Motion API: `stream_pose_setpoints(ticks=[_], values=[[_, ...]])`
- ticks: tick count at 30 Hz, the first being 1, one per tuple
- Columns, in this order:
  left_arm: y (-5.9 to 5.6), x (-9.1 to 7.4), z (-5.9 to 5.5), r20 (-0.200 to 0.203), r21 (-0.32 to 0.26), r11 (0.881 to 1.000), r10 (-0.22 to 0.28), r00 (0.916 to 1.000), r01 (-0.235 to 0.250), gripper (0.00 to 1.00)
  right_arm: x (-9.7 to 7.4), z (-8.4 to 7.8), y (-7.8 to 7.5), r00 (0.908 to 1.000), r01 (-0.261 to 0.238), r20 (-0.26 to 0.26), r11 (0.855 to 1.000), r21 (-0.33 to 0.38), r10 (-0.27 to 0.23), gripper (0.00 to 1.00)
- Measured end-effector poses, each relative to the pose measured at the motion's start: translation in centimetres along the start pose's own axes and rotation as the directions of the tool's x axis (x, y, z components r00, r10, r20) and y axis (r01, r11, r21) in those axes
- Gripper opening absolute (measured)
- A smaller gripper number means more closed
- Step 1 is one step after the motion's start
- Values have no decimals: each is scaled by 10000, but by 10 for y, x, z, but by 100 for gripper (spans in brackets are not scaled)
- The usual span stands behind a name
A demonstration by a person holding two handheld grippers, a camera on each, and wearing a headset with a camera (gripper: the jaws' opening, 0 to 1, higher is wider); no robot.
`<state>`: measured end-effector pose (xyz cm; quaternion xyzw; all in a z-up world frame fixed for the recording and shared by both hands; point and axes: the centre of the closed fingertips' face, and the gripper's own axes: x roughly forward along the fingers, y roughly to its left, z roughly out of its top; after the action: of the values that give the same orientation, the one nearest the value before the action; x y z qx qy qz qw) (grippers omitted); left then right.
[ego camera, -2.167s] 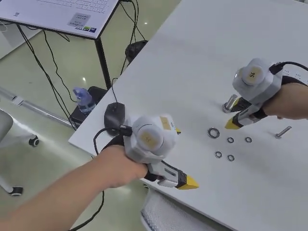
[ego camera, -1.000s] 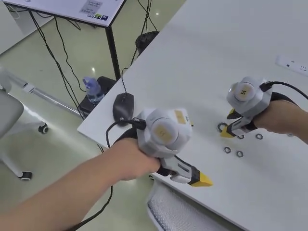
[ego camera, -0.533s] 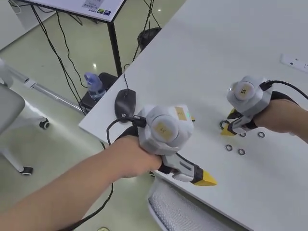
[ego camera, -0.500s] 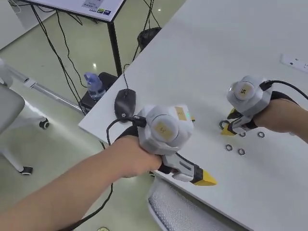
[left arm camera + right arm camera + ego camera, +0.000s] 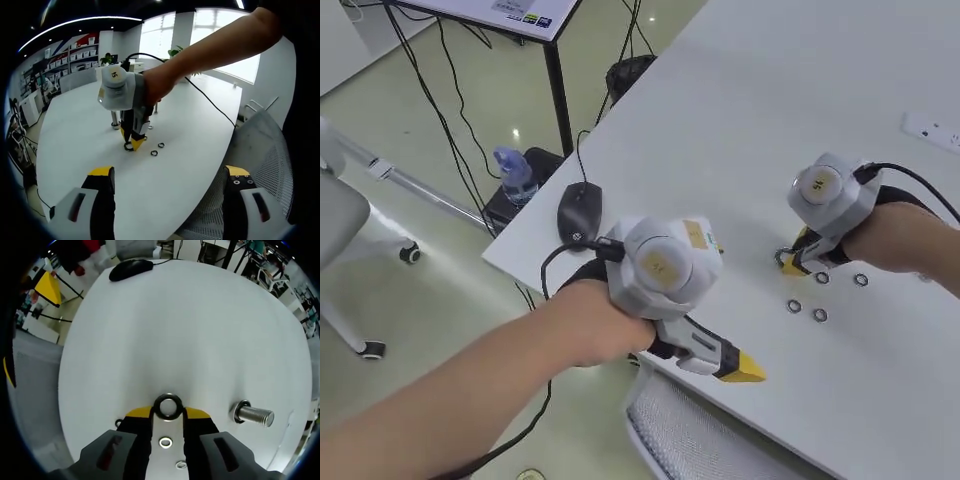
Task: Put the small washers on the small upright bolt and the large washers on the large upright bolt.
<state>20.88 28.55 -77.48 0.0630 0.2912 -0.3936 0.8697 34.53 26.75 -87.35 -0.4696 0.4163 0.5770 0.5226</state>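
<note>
My right gripper [image 5: 790, 264] is low over the white table [image 5: 720, 130] and shut on the large washer [image 5: 167, 397], which stands between its yellow tips [image 5: 167, 412]. The large upright bolt [image 5: 252, 415] is just to the right of those jaws. Several small washers [image 5: 794, 306] lie flat beside the gripper, two of them under its jaws [image 5: 165, 442]. My left gripper [image 5: 735, 372] hovers over the table's near edge, open with nothing in it [image 5: 167, 175]. From there I see the right gripper [image 5: 131, 142], the washer [image 5: 129, 146] and two small washers [image 5: 154, 152].
A black mouse [image 5: 578, 213] with its cable lies near the table's left edge. A white power strip [image 5: 930, 128] sits at the far right. A mesh chair [image 5: 680, 440] stands under the near edge, and a water bottle [image 5: 510, 172] is on the floor.
The right gripper came down from beside the large bolt onto the large washer and shut on it. In the last half second it tilted slightly. The left gripper has barely moved.
</note>
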Motion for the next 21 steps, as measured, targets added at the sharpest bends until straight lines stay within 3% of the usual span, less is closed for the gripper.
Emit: stream_pose_setpoints(ticks=[21], values=[[-4,-3,-7,-281,-51,10000,-41,9996,39,83,-3,-3,-1,10000,39,56,9994,334,-41,22]])
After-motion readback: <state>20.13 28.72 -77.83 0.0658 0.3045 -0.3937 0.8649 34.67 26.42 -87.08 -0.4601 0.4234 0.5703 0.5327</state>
